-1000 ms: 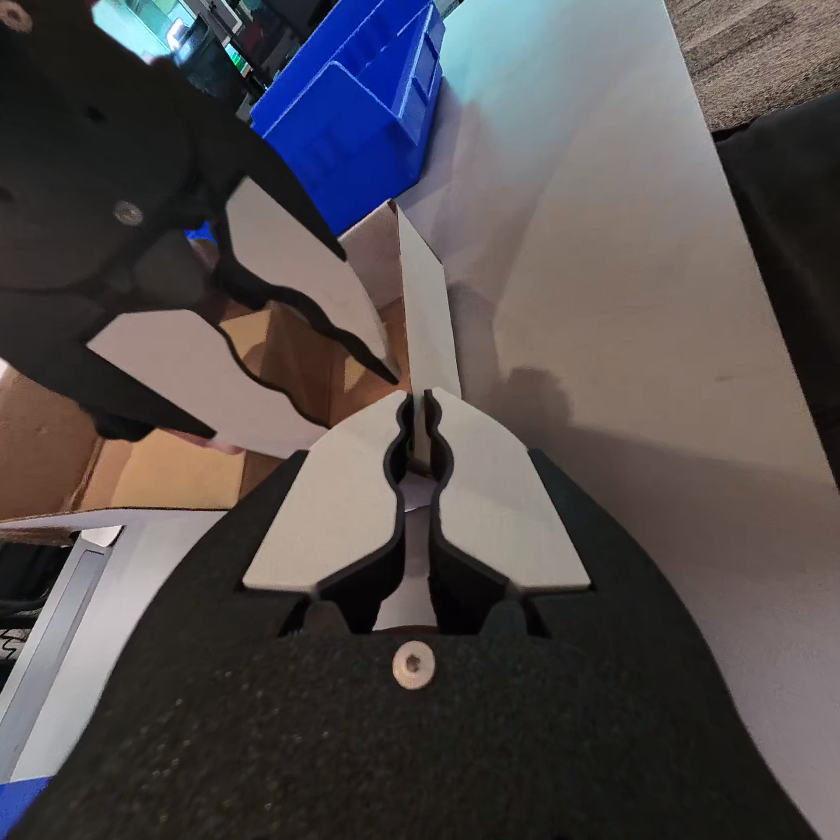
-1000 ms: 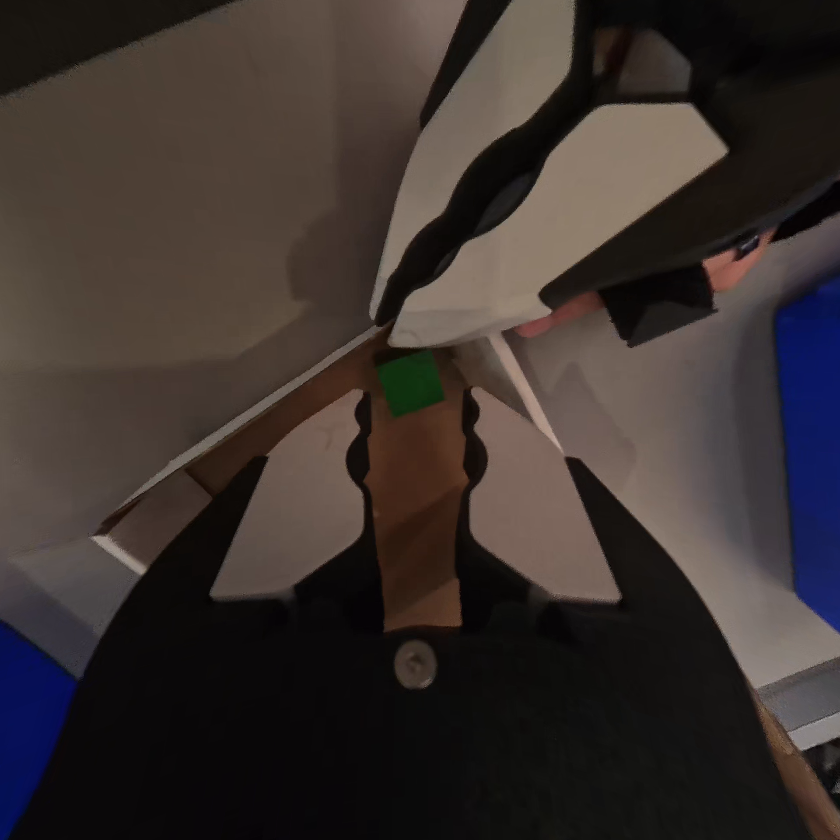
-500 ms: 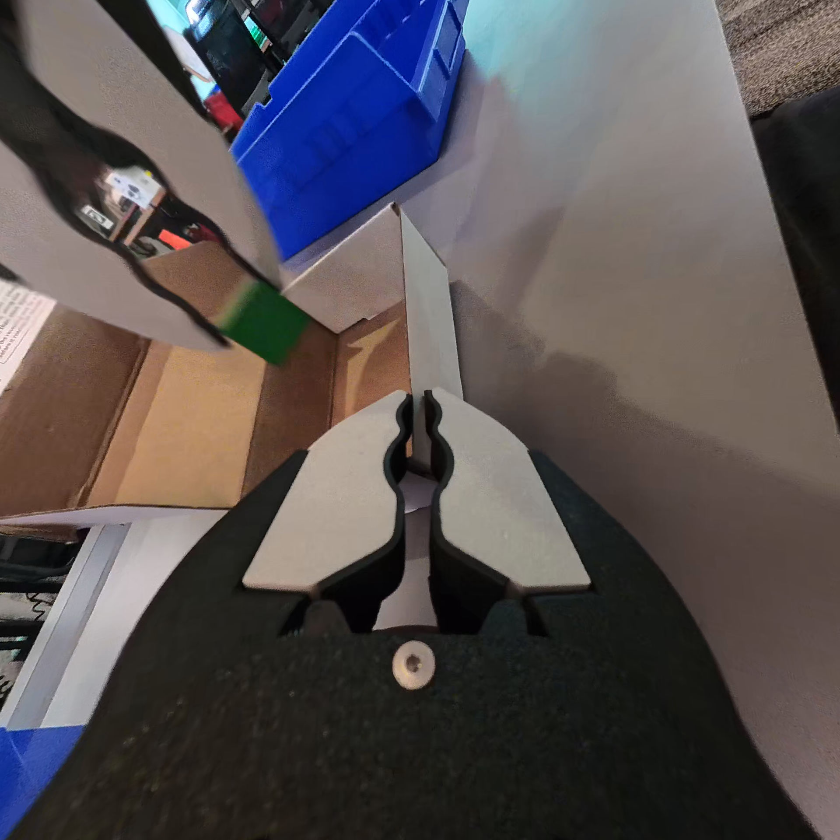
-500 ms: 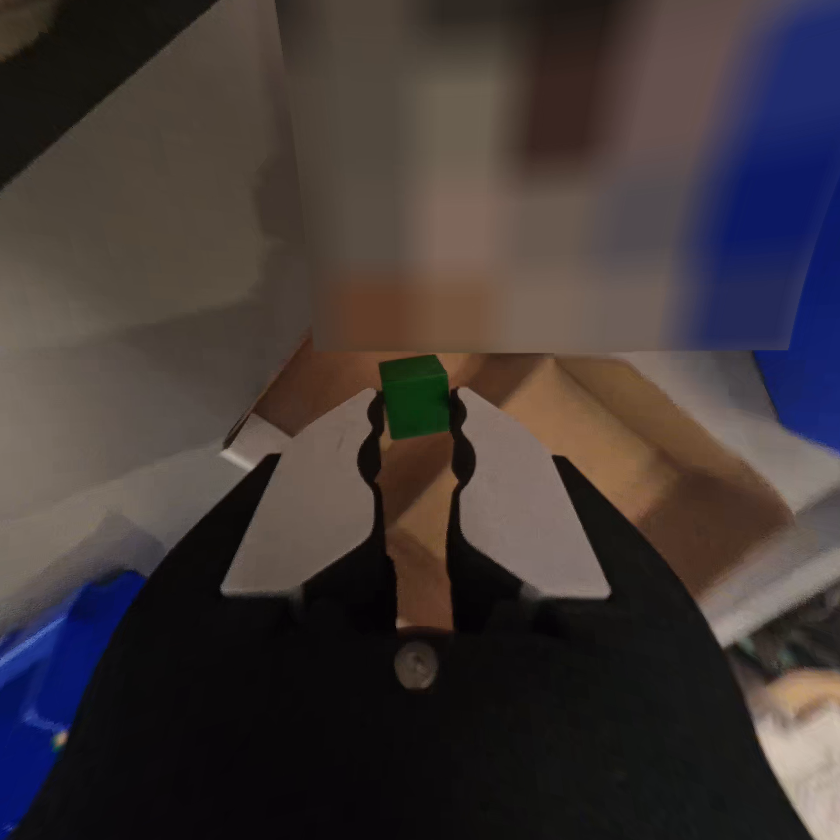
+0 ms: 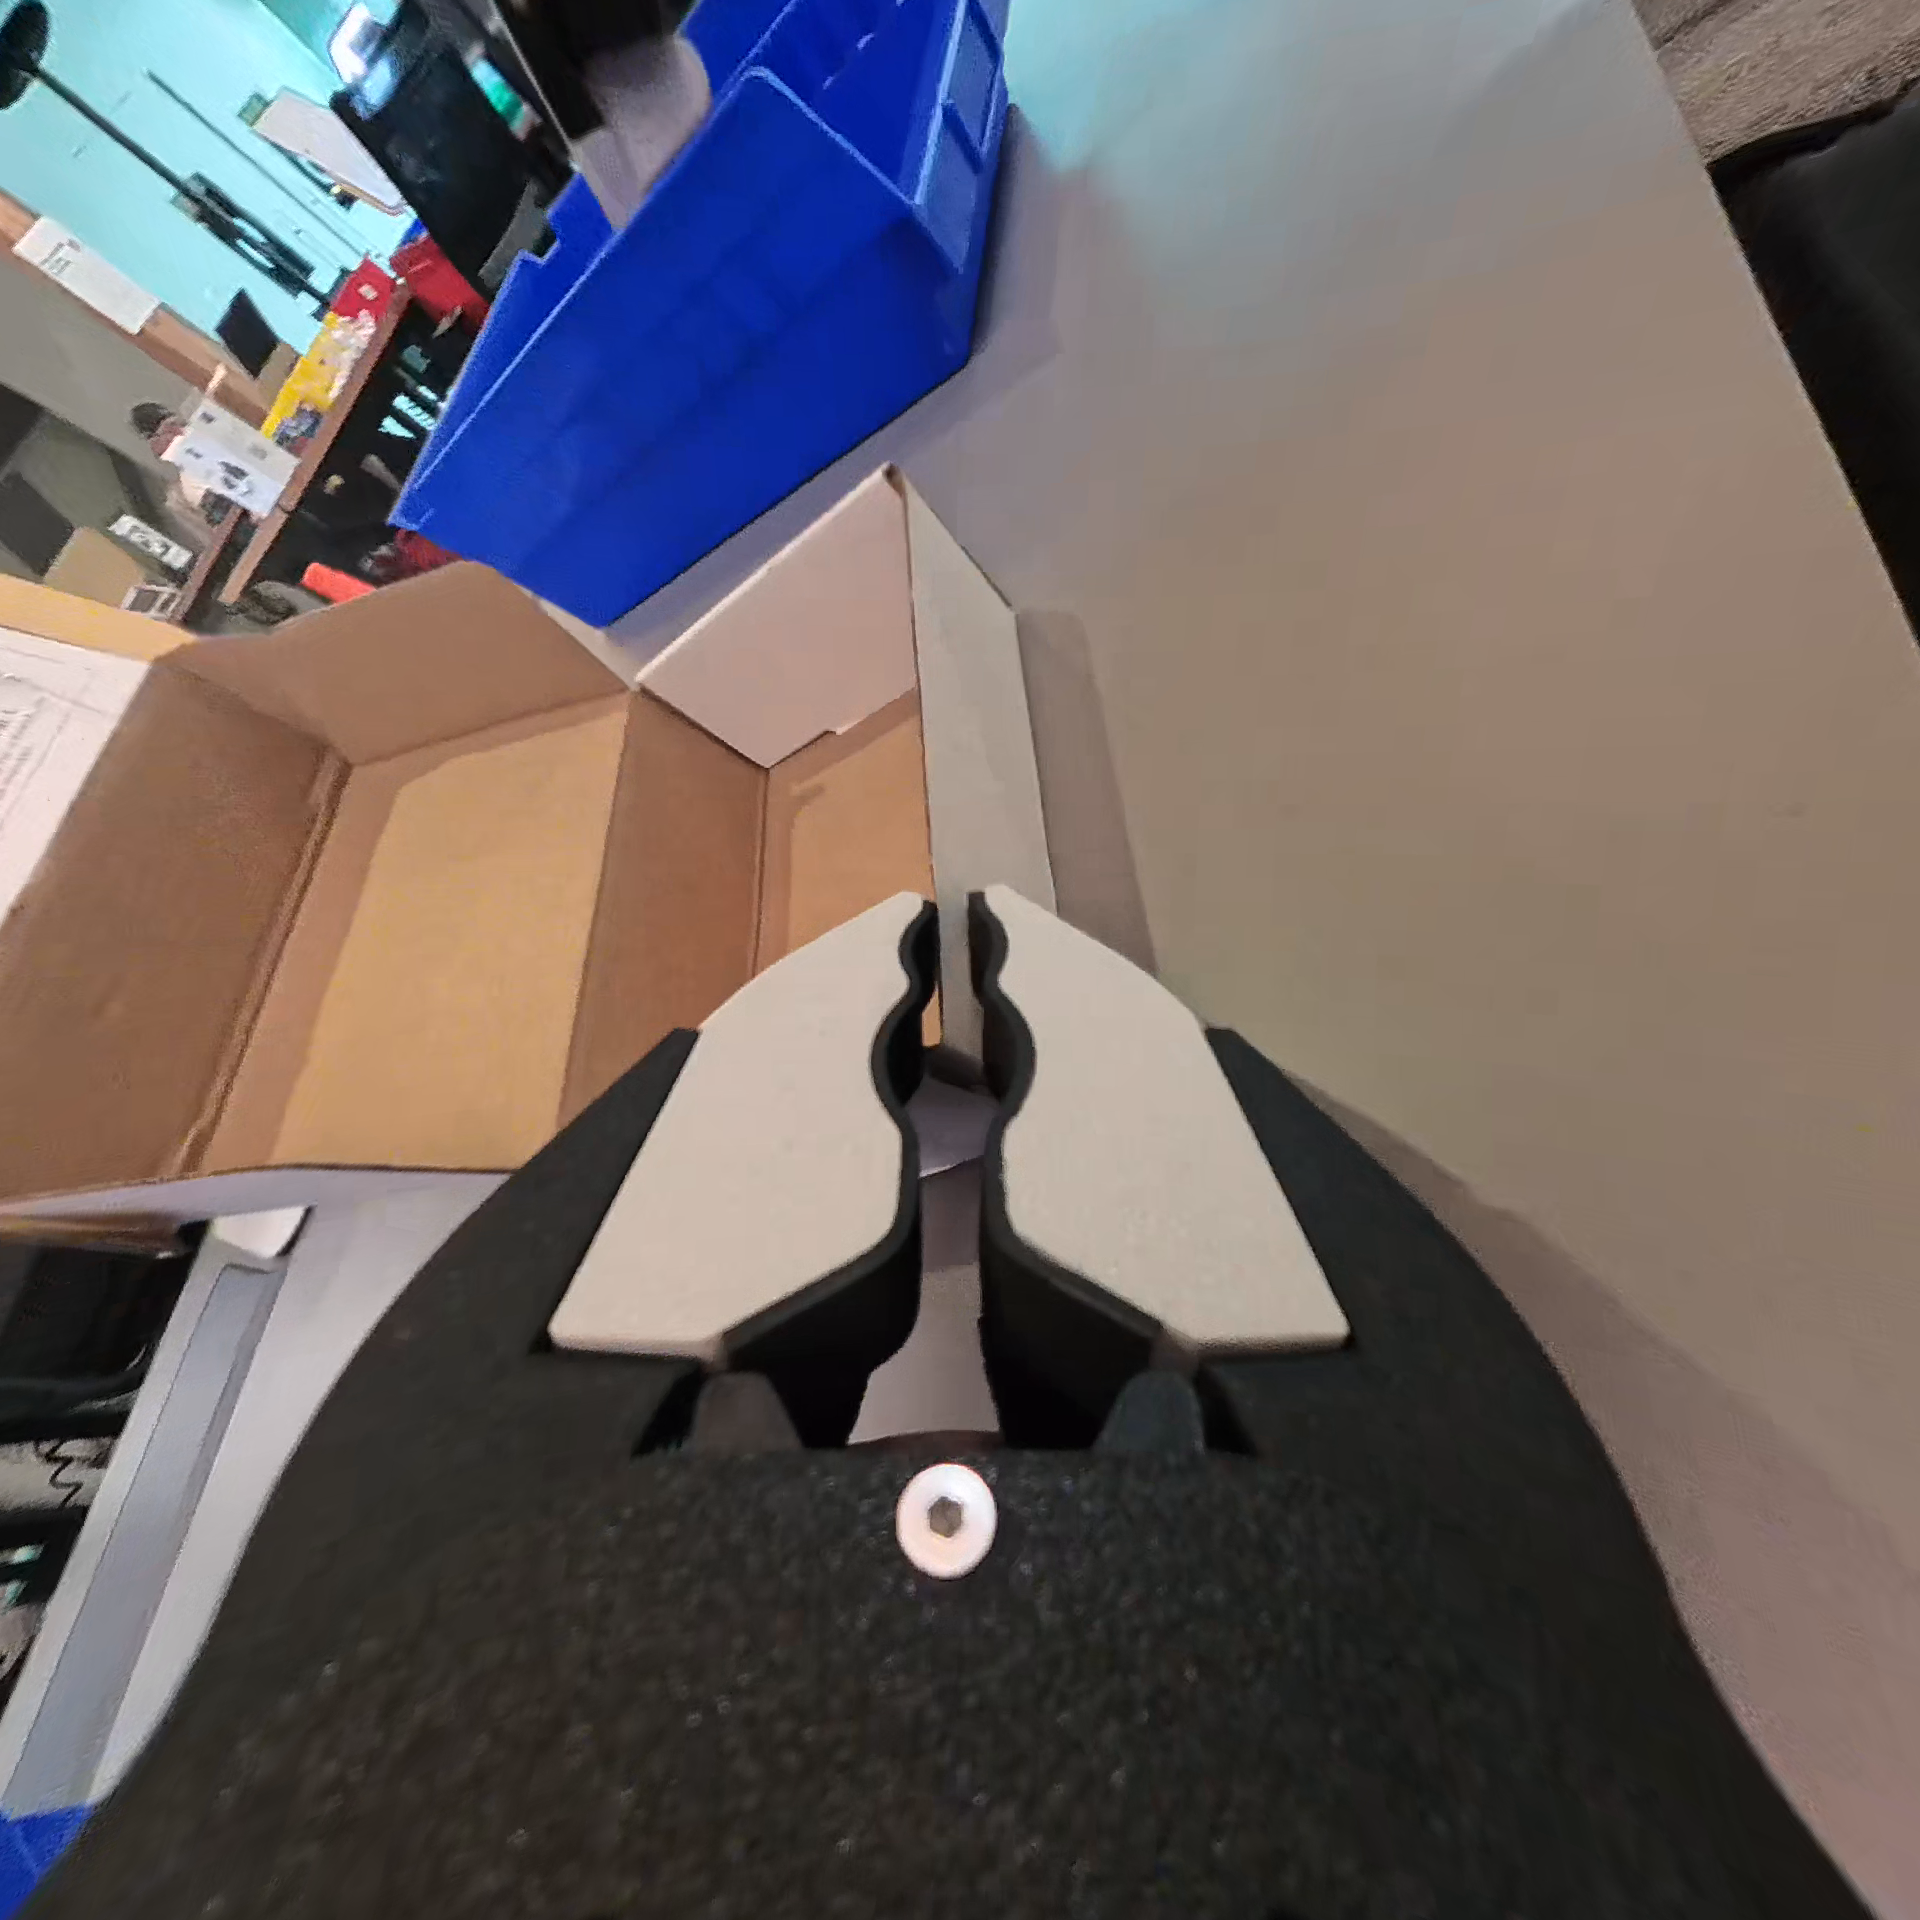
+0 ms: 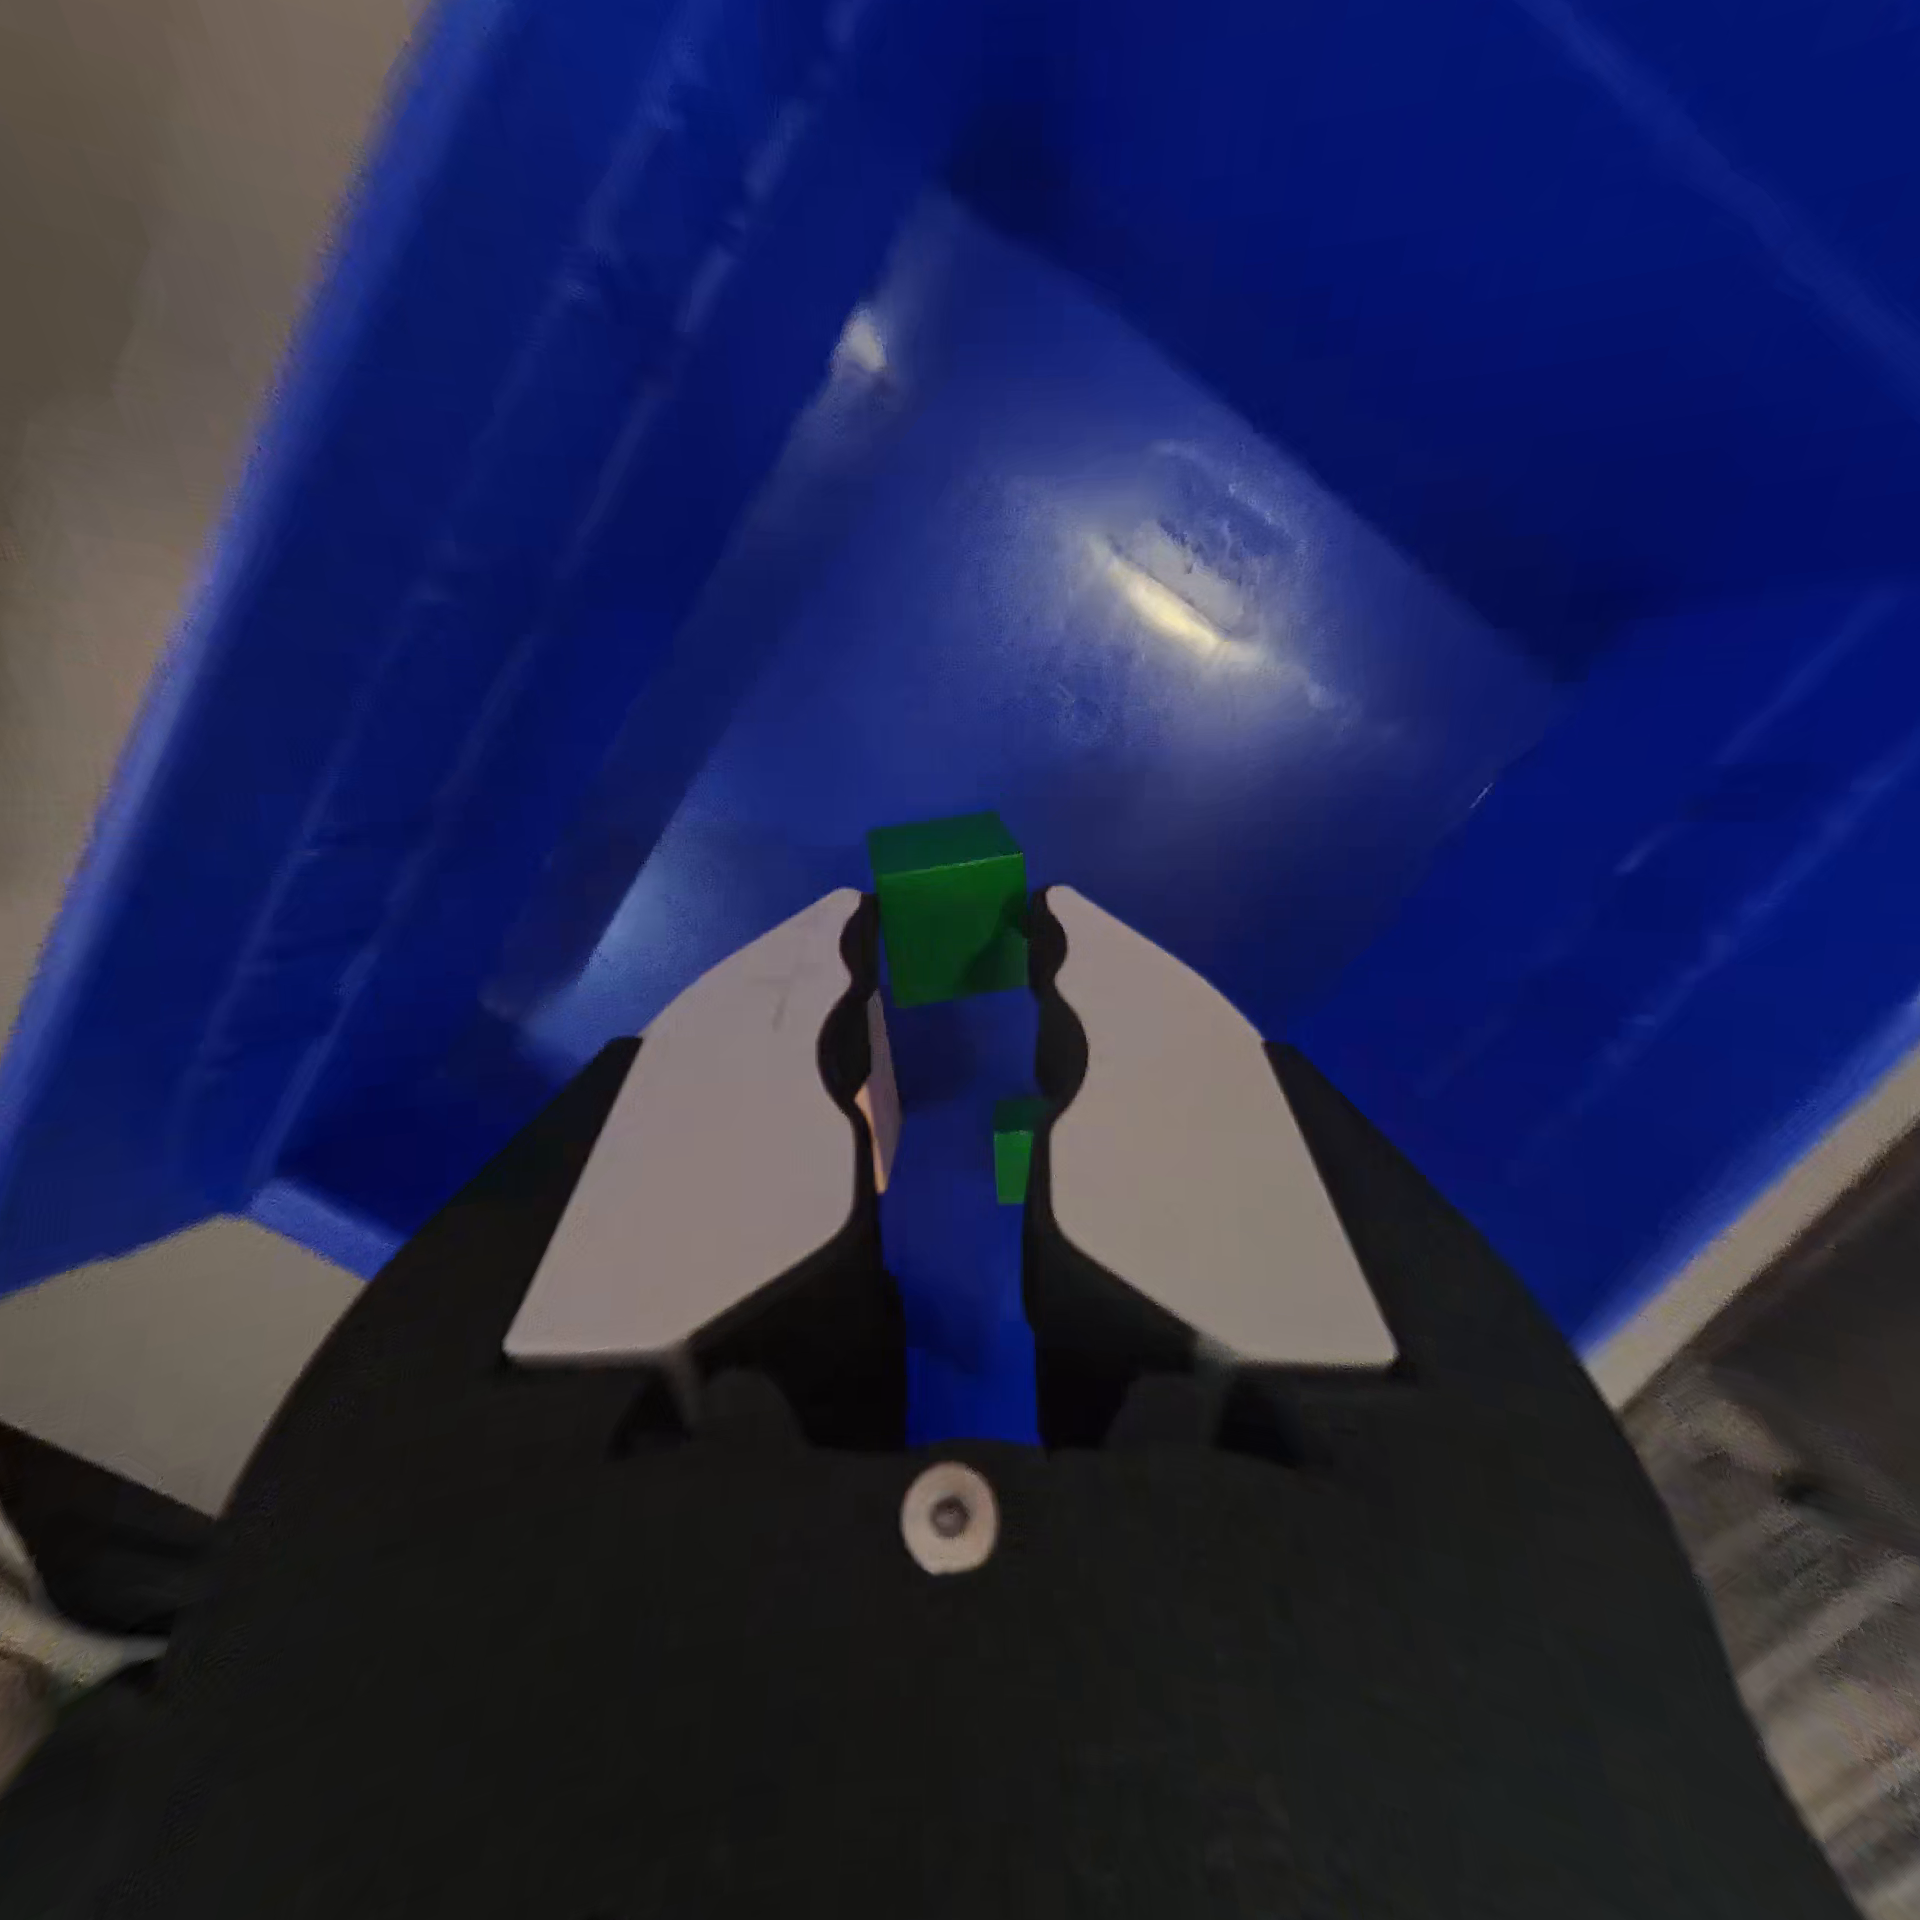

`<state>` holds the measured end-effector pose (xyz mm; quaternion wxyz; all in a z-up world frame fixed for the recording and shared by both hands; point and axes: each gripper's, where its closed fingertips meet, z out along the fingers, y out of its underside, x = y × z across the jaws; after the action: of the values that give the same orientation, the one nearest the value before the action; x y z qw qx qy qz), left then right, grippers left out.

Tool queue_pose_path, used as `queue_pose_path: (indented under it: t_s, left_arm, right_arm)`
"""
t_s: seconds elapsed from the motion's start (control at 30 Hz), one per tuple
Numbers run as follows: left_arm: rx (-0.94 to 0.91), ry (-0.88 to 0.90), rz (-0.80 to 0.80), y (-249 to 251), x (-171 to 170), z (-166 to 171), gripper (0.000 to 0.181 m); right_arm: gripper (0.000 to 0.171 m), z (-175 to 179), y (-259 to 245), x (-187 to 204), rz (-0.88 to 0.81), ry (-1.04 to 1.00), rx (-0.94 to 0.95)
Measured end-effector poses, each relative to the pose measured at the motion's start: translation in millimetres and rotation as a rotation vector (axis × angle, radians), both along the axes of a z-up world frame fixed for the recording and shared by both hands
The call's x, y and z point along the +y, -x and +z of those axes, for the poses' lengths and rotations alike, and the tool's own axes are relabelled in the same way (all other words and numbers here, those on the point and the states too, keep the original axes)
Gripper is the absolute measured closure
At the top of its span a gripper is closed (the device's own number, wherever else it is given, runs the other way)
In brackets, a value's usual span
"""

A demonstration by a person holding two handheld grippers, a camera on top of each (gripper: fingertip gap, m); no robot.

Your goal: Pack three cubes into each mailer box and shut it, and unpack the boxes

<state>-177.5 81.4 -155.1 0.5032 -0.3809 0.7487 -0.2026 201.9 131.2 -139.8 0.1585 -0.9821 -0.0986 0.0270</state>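
In the left wrist view my left gripper [image 5: 954,914] is shut on the upright white side wall [image 5: 977,748] of an open mailer box [image 5: 468,883]; the brown inside of the box shows no cubes. In the right wrist view my right gripper [image 6: 951,914] is shut on a green cube [image 6: 945,904] and holds it over the inside of a blue bin [image 6: 1091,623]. A second green cube [image 6: 1013,1148] and part of a pale cube [image 6: 883,1112] lie on the bin floor, seen between my fingers.
The blue bin [image 5: 727,281] stands on the grey table [image 5: 1455,727] just beyond the mailer box. The table's right edge meets carpet [image 5: 1787,73]. Shelves and clutter stand at the far left. A dark garment lies at the right edge.
My right gripper closed on the green cube inside the mailer box, lifted it out and carried it over the blue bin. My left gripper kept its hold on the box wall.
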Motion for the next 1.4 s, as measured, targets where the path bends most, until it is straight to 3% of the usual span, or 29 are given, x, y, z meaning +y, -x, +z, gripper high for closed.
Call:
queue_pose_path:
  t_s: [0.2, 0.37, 0.4, 0.47, 0.57, 0.63, 0.7, 0.73, 0.8, 0.9, 1.03, 1.2, 1.3, 1.4]
  left_arm:
    - [0.006, 0.047, 0.024, -2, 11, 0, 0.176]
    - [-0.007, 0.063, 0.069, 4, 17, 0, 0.173]
    - [-0.009, 0.063, 0.087, 7, 20, 1, 0.172]
    - [-0.03, 0.081, 0.138, 13, 25, 4, 0.163]
    - [-0.081, 0.263, 0.157, 18, 13, 17, 0.14]
    - [-0.18, 0.431, 0.155, 17, 2, 44, 0.125]
    - [-0.298, 0.589, 0.181, 17, 4, 81, 0.114]
    - [-0.358, 0.656, 0.221, 18, 15, 98, 0.107]
    - [-0.415, 0.746, 0.386, 21, 60, 115, 0.103]
    - [-0.335, 0.799, 0.622, 22, 124, 101, 0.095]
    - [-0.272, 0.895, 0.682, -4, 159, 78, 0.103]
    - [-0.204, 1.052, 0.736, -29, 162, 53, 0.161]
    - [-0.264, 0.956, 0.816, -18, 163, 59, 0.172]
    - [-0.353, 0.704, 0.833, -4, 147, 74, 0.176]
  right_arm:
    - [0.143, -45, -20, -1, -0.075, 0.215, -0.16]
    - [0.138, -42, -20, -9, -0.096, 0.271, -0.195]
    - [0.127, -36, -21, -9, -0.105, 0.254, -0.208]
    - [0.122, -6, -14, -5, -0.141, 0.121, -0.248]
    - [0.122, 55, 47, 15, -0.171, -0.272, -0.128]
    - [0.121, 83, 125, 18, -0.103, -0.502, 0.117]
    - [0.121, 86, 206, 9, 0.025, -0.58, 0.351]
    - [0.121, 79, 229, 6, 0.052, -0.564, 0.38]
    - [0.111, 58, 234, 15, 0.048, -0.531, 0.233]
    - [0.124, 55, 218, 33, 0.001, -0.603, 0.048]
    - [0.115, 39, 234, 42, 0.062, -0.548, 0.068]
    - [0.141, 37, 251, 49, 0.051, -0.583, 0.137]
    - [0.146, 35, 255, 42, 0.091, -0.613, 0.031]
    - [0.149, 39, 263, 27, 0.119, -0.697, -0.082]
